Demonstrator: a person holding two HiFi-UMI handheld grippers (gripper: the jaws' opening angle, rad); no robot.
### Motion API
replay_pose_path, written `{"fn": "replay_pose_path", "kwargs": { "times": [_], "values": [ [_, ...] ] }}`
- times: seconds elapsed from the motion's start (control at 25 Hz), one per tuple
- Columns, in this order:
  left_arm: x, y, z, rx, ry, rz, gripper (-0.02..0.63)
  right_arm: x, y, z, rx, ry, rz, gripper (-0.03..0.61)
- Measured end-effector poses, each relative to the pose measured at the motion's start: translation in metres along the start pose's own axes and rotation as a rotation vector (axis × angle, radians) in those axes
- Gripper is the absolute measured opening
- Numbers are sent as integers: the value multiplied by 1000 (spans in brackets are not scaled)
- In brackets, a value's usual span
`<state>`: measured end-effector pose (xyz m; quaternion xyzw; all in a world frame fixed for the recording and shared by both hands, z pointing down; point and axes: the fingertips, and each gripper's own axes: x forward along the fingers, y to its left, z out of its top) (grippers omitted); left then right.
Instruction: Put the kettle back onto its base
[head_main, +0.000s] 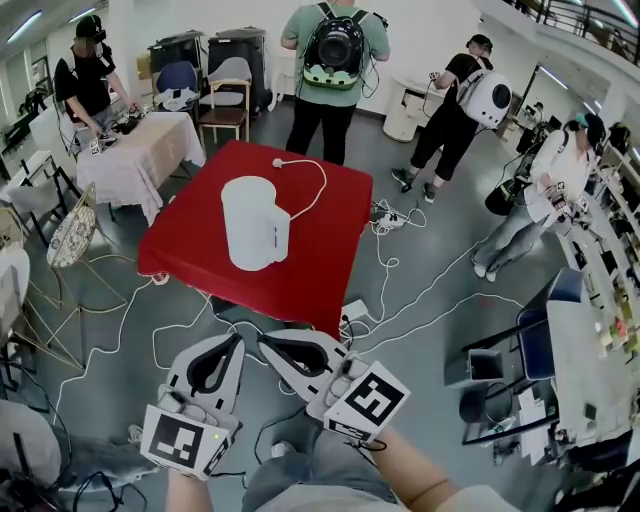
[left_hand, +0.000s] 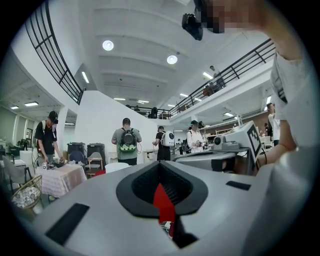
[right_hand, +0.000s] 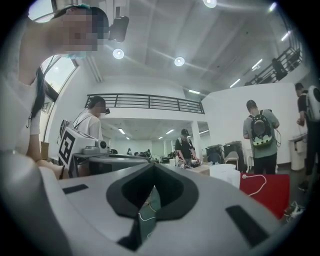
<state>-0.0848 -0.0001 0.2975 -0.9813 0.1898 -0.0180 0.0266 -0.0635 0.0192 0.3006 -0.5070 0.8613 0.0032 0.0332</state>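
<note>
A white kettle (head_main: 252, 222) stands upright on the red table (head_main: 330, 260), handle to the right; I cannot make out a separate base beneath it. A white cord (head_main: 318, 185) loops from behind it to a plug (head_main: 278, 162) lying on the cloth. Both grippers hang below the table's near edge, well short of the kettle. My left gripper (head_main: 233, 341) and right gripper (head_main: 268, 341) are shut and hold nothing, tips nearly side by side. In the left gripper view only the kettle's top (left_hand: 116, 166) shows over the jaws; the right gripper view shows the kettle (right_hand: 225, 175) and the cord (right_hand: 257, 183).
Several people stand beyond the table, one with a green backpack (head_main: 334, 50) right behind it. A cloth-covered table (head_main: 135, 150) and chairs (head_main: 226, 100) are at the left, a desk (head_main: 590, 360) at the right. White cables (head_main: 400, 300) trail across the floor around the red table.
</note>
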Motion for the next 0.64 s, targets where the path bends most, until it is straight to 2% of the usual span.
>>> {"fn": "replay_pose_path", "kwargs": {
  "times": [0.64],
  "values": [
    [-9, -24, 16, 1, -32, -20, 11, -21, 18, 22, -45, 4, -32, 8]
  ]
}}
